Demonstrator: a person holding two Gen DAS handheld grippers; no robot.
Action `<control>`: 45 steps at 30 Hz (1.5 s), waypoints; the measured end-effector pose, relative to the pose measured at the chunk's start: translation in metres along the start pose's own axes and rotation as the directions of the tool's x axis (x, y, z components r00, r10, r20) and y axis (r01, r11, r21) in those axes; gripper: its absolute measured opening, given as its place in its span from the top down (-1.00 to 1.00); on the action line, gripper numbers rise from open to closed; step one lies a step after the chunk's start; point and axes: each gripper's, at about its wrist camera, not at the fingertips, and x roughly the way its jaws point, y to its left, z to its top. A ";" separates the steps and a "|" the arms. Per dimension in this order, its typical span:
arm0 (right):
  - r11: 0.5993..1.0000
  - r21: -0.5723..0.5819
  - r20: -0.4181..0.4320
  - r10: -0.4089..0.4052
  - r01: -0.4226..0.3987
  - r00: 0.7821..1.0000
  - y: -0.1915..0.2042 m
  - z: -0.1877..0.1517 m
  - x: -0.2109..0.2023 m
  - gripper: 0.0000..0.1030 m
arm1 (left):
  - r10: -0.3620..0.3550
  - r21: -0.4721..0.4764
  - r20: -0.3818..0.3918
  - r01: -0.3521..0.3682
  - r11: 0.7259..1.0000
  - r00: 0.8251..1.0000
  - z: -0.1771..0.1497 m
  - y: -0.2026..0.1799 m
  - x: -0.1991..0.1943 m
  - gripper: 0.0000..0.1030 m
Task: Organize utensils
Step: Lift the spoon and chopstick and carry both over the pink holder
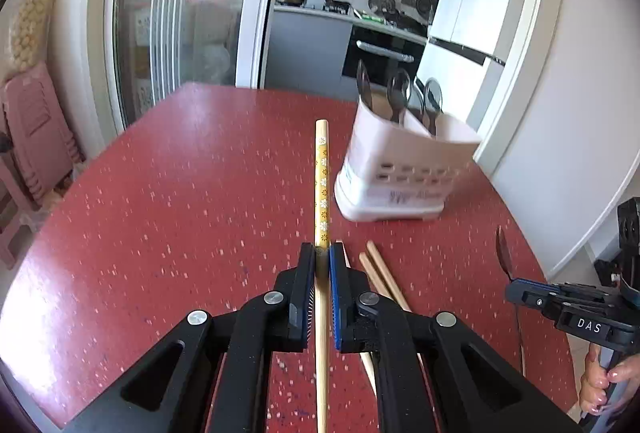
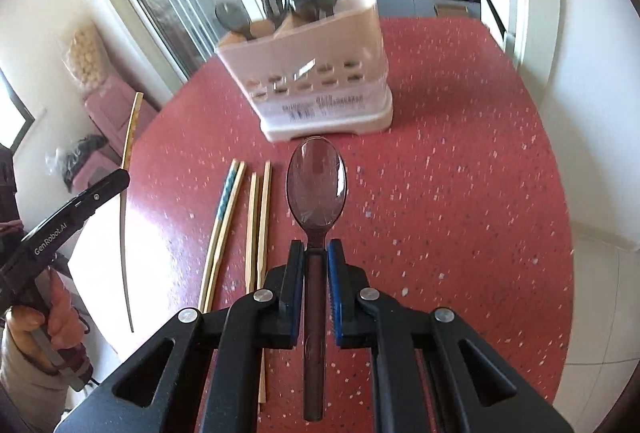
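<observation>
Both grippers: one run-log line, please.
left gripper: holds yellow-patterned wooden chopstick | right gripper: holds dark translucent plastic spoon

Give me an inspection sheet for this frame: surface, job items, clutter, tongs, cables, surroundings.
Surface: red speckled table, no spills seen.
Job items: white slotted holder standing upright with three dark spoons in it, bowls up; four loose chopsticks lying on the table in front of the holder, on its left.
Clutter: nothing seen.
Tongs: left tongs shut on a flower-patterned chopstick, held above the table; right tongs shut on a dark spoon, bowl forward, pointing at the holder.
Cables: thin dark cable running below the right tool.
Surroundings: glass sliding door, kitchen counter, white fridge, pink stools.
</observation>
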 end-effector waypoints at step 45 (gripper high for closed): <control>0.998 -0.025 0.410 0.066 -0.061 0.910 0.006 0.191 -0.021 0.76 | -0.101 0.031 0.355 0.096 0.995 0.929 0.180 -0.059 0.052 0.29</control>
